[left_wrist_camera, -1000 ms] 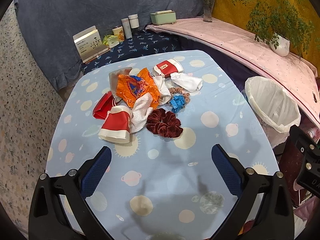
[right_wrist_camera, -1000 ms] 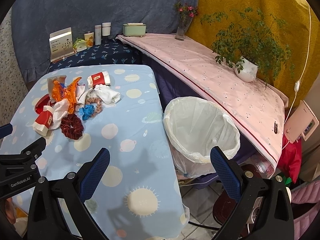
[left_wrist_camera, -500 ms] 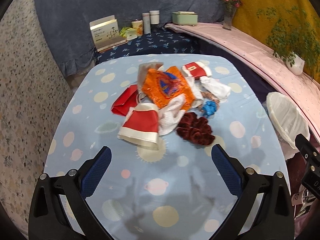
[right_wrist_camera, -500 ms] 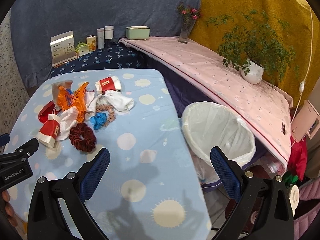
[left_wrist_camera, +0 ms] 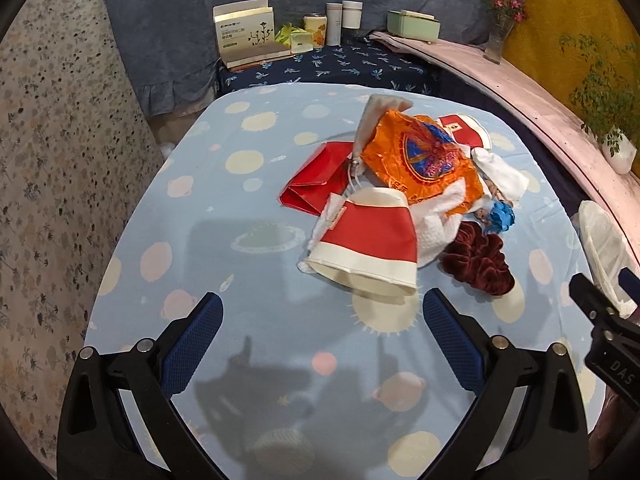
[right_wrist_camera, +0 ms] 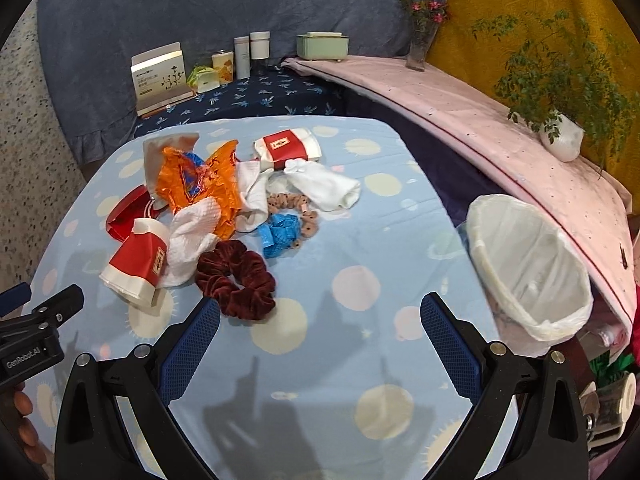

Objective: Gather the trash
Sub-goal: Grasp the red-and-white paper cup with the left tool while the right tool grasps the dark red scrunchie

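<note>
A pile of items lies mid-table: a tipped red-and-white paper cup (left_wrist_camera: 366, 246) (right_wrist_camera: 136, 258), an orange foil wrapper (left_wrist_camera: 420, 158) (right_wrist_camera: 196, 178), a flat red packet (left_wrist_camera: 316, 186), a second red-and-white cup (right_wrist_camera: 288, 148), white socks (right_wrist_camera: 320, 186), a blue scrap (right_wrist_camera: 280, 234) and a maroon scrunchie (left_wrist_camera: 476, 260) (right_wrist_camera: 236, 278). My left gripper (left_wrist_camera: 320, 344) is open and empty, just short of the tipped cup. My right gripper (right_wrist_camera: 320, 344) is open and empty, near the scrunchie. A white-lined trash bin (right_wrist_camera: 528, 276) stands off the table's right edge.
The table wears a light blue planet-print cloth (left_wrist_camera: 224, 216). Behind it a dark shelf holds a box (left_wrist_camera: 246, 34), jars and a green container (right_wrist_camera: 322, 45). A pink-covered ledge (right_wrist_camera: 500, 120) with a potted plant (right_wrist_camera: 560, 136) runs along the right.
Both grippers have moved in toward the pile. The left one swung left and now faces the tipped cup up close. The right one came nearer the scrunchie. Both stayed open.
</note>
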`<state>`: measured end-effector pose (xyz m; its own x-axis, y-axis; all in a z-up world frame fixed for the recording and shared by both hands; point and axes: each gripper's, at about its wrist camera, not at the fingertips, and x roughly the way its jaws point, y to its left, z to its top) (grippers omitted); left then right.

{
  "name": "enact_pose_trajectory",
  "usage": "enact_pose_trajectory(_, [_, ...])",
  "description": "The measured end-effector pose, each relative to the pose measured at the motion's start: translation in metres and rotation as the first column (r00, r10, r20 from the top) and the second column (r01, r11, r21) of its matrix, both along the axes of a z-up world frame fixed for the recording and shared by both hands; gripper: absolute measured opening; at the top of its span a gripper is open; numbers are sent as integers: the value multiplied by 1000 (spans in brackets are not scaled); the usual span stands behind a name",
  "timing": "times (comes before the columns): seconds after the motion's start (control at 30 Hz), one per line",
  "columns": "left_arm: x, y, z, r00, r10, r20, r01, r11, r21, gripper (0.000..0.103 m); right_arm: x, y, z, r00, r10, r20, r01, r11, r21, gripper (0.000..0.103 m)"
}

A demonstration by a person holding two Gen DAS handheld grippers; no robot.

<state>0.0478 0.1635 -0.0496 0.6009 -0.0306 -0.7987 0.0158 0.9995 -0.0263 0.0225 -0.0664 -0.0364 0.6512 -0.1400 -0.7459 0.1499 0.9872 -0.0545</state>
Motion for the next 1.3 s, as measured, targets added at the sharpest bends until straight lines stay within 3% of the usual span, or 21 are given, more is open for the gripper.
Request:
enact_pose_trajectory(0.27, [26,-4,-16,996,-84,-21,82,995,-49,96,23,12,-22,999,2,-32,-1,1000,30,96])
enact_pose_trajectory(0.67, [68,-32,-52,974,-209,-84,208,978,-17,95,49,12,-44,996,-5,-85,12,996,88,93])
enact_pose_trajectory(0.73, [70,-30,-55,974,-208,-89,205,978,-42,87,53,13,-49,996,3,-94,7,995,101,92])
enact_pose_trajectory(1.17, [64,-6,-49,980,-184,-71,177,980,-90,81,73,16,-59,994,17,-108,5,980,201,73])
enact_pose_trajectory(1.3, [60,-3,-44,984,-166,-66,160,983,-85,81,81,20,-69,991,23,-128,1,983,184,59])
